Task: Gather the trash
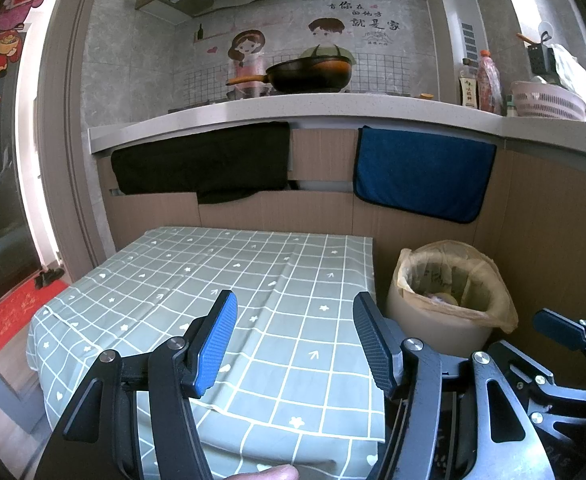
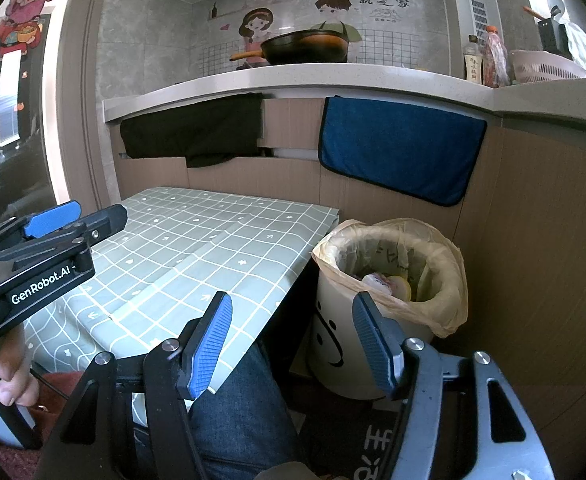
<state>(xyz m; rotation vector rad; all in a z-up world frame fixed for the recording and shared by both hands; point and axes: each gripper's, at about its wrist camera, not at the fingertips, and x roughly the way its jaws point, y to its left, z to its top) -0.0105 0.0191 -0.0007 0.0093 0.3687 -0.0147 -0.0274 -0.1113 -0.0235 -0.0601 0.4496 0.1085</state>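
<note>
While you hold both tools wide open and gripping nothing, your left tool point(image 1: 295, 340) hangs over the near half of the checked counter point(image 1: 253, 264), and your right tool point(image 2: 291, 344) sits off its right edge above your knee. Just past that edge stands the bin point(image 2: 393, 280), bag-lined, with trash point(image 2: 389, 282) at its bottom. Beyond, a blue towel point(image 2: 401, 152) hangs.

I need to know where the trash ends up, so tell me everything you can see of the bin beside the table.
The trash bin is a round, cream-coloured tub that looks like plastic, with a black smiley face drawn on its side. It stands upright on the floor, close beside the table and near the wood-look cabinet. A thin, translucent yellowish bag lines it, folded out over the rim. Inside lie a few pieces of trash, low down.
</note>
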